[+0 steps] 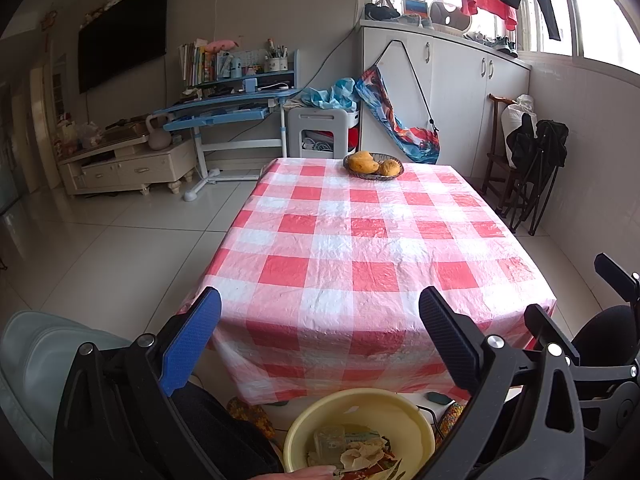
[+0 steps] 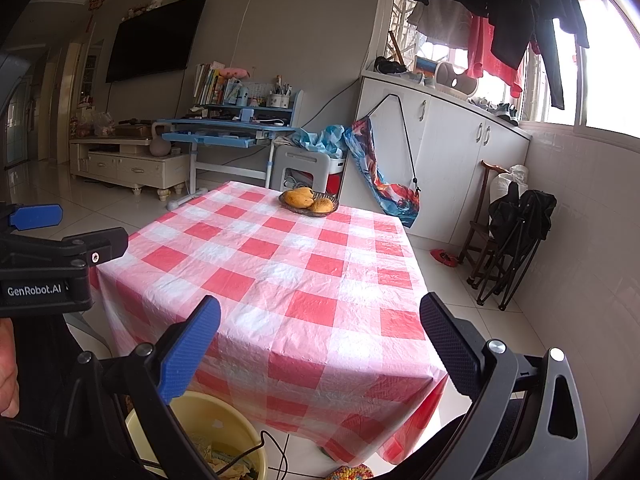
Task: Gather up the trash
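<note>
Both grippers, left gripper and right gripper, are hanging spread wide with nothing in them. Trash is sitting in the yellow basin on the floor, right below the left one, so it's nearer. Checkered tablecloth is only carrying a fruit basket.

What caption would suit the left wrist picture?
Open left gripper above a yellow basin of trash, facing a checked table with a fruit basket.
</note>
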